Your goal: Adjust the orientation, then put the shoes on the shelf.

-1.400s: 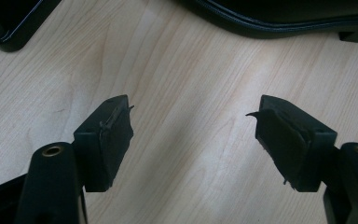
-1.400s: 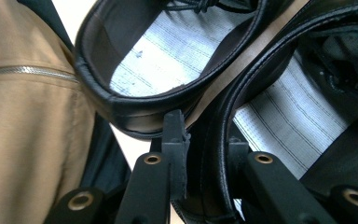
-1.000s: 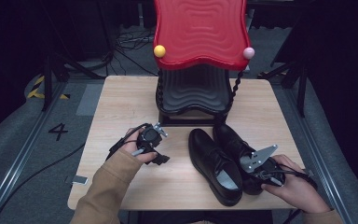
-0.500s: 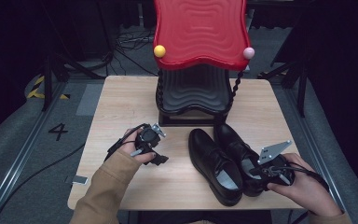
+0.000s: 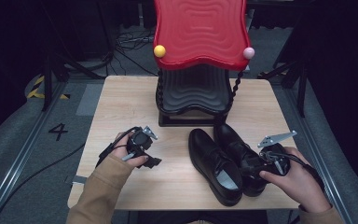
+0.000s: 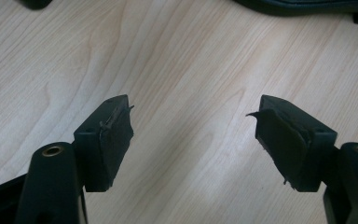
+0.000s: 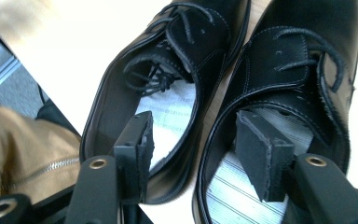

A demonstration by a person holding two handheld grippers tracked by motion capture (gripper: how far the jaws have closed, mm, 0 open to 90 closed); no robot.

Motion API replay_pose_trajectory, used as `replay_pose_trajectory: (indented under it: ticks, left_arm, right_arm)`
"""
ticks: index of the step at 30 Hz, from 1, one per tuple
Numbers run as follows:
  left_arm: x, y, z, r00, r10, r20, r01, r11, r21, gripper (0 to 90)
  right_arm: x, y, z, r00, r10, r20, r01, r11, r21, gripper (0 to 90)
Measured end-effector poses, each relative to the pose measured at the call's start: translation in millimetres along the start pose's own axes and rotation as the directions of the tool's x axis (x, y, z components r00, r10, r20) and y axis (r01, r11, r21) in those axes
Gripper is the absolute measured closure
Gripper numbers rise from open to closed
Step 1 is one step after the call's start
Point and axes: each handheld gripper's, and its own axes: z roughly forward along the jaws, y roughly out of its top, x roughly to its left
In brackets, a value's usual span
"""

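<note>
1. Inspecting the high view, I found a pair of black leather lace-up shoes (image 5: 228, 161) lying side by side on the light wooden table (image 5: 121, 112), toward its near right, toes pointing at the black ribbed stand with a wavy red top (image 5: 198, 60).
2. I held the right gripper (image 5: 256, 169) at the heel end of the shoe on the right (image 5: 242, 154), the one nearer the table's right edge.
3. In the right gripper view, I noted its jaws stood apart and had just been opening; one pad hung over the insole of one shoe (image 7: 168, 79), the other over the insole of its neighbour (image 7: 298, 70), with the two adjoining shoe walls in the gap between them. Neither pad pressed on leather, so I recorded nothing as held.
4. I held the left gripper (image 5: 150, 160) over bare tabletop, well apart from the shoes on their left.
5. In the left gripper view, I noted its jaws spread wide with nothing but wood grain (image 6: 186, 70) between them.
6. I observed a tan sleeve (image 5: 102, 186) on the left forearm.
</note>
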Motion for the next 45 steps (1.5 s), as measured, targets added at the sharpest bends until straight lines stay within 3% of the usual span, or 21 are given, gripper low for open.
replay_pose_trajectory:
  ticks: [2, 4, 6, 11, 15, 21, 24, 30, 34, 40, 45]
  left_arm:
    - [0.1, -1.6, -0.5, 1.0000, -0.005, 0.000, 0.005, 1.0000, 0.001, 27.9]
    - [1.0, -5.5, -2.2, 0.9999, -0.012, -0.006, 0.012, 0.9999, 0.000, 27.8]
    - [1.5, -8.0, -3.4, 0.9997, -0.017, -0.016, 0.017, 0.9998, -0.003, 27.8]
    - [2.0, -12.7, -5.0, 0.9994, -0.033, -0.013, 0.033, 0.9994, -0.005, 27.8]
    - [2.1, -15.2, -5.9, 0.9991, -0.039, -0.016, 0.039, 0.9992, -0.005, 27.8]
    - [2.1, -18.9, -8.1, 0.9987, -0.043, -0.026, 0.043, 0.9991, -0.005, 27.8]
    - [2.0, -21.0, -8.8, 0.9985, -0.048, -0.025, 0.048, 0.9988, -0.005, 27.8]
    - [3.2, -23.7, -9.1, 0.9978, -0.060, -0.029, 0.060, 0.9982, -0.003, 27.8]
    - [2.5, -24.3, -9.0, 0.9980, -0.058, -0.027, 0.058, 0.9983, 0.000, 27.7]
    - [2.0, -23.4, -8.7, 0.9981, -0.056, -0.024, 0.056, 0.9984, -0.001, 27.7]
    - [2.5, -23.6, -8.2, 0.9980, -0.059, -0.025, 0.059, 0.9983, 0.003, 27.7]
  right_arm:
    - [0.0, 0.8, 2.5, 0.9998, 0.021, 0.001, -0.021, 1.000, 0.005, 46.9]
    - [-1.4, 2.0, 11.4, 0.9951, 0.094, -0.028, -0.093, 0.994, 0.050, 45.6]
    - [-3.4, 2.2, 17.6, 0.9910, 0.132, -0.024, -0.130, 0.989, 0.069, 45.6]
    - [-5.7, 4.6, 32.4, 0.9882, 0.151, 0.022, -0.153, 0.983, 0.100, 45.7]
    - [-4.5, 6.5, 41.3, 0.9879, 0.149, 0.043, -0.153, 0.982, 0.113, 45.8]
    - [-0.8, 9.3, 58.8, 0.9787, 0.170, 0.116, -0.183, 0.977, 0.113, 48.6]
    - [1.2, 10.3, 67.0, 0.9767, 0.159, 0.145, -0.178, 0.974, 0.137, 50.7]
    - [1.1, 12.9, 74.0, 0.9684, 0.134, 0.210, -0.165, 0.977, 0.135, 56.9]
    - [1.5, 15.3, 77.1, 0.9699, 0.110, 0.217, -0.142, 0.980, 0.139, 57.8]
    - [1.5, 17.6, 77.2, 0.9759, 0.088, 0.200, -0.119, 0.982, 0.149, 68.9]
    - [2.5, 18.5, 76.6, 0.9747, 0.094, 0.203, -0.125, 0.982, 0.145, 75.3]
